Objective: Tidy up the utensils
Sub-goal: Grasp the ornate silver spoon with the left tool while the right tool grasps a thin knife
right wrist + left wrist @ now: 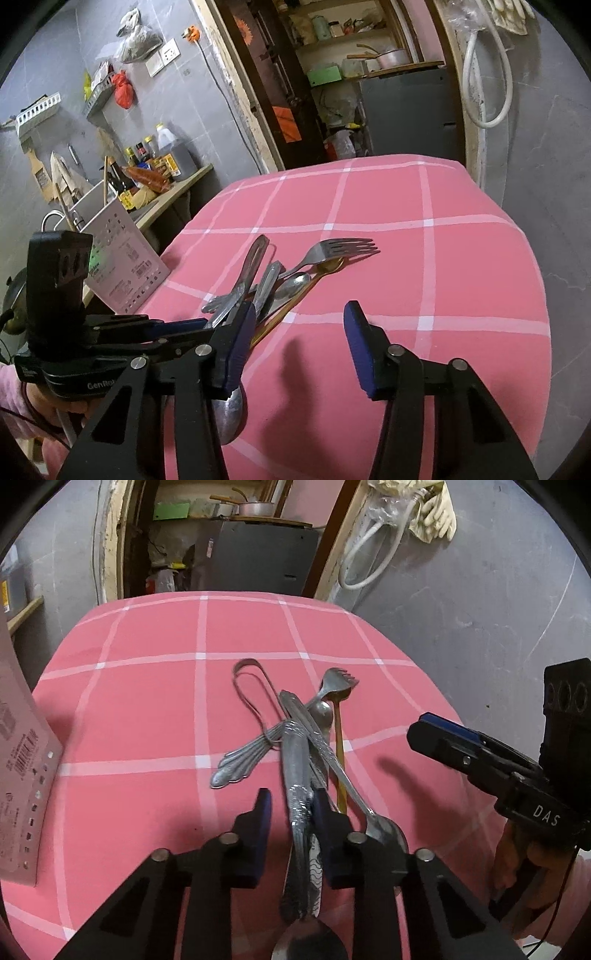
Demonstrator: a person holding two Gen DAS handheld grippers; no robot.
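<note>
Two grippers work over one pile of utensils (295, 738) at centre frame on the pink cloth (147, 701). The left gripper (291, 812) has its jaws around a patterned handle (297, 786); the right pad touches it, the left pad stands clear, so the grasp is incomplete. The right gripper (299, 343) is released, with only cloth between its jaws. The white holder (122, 258) stands at the left edge.

Risk: the handles cross. Lifting one may drag the fork (332, 251) or gold spoon (340, 760) along, and a one-sided grip may slip.
</note>
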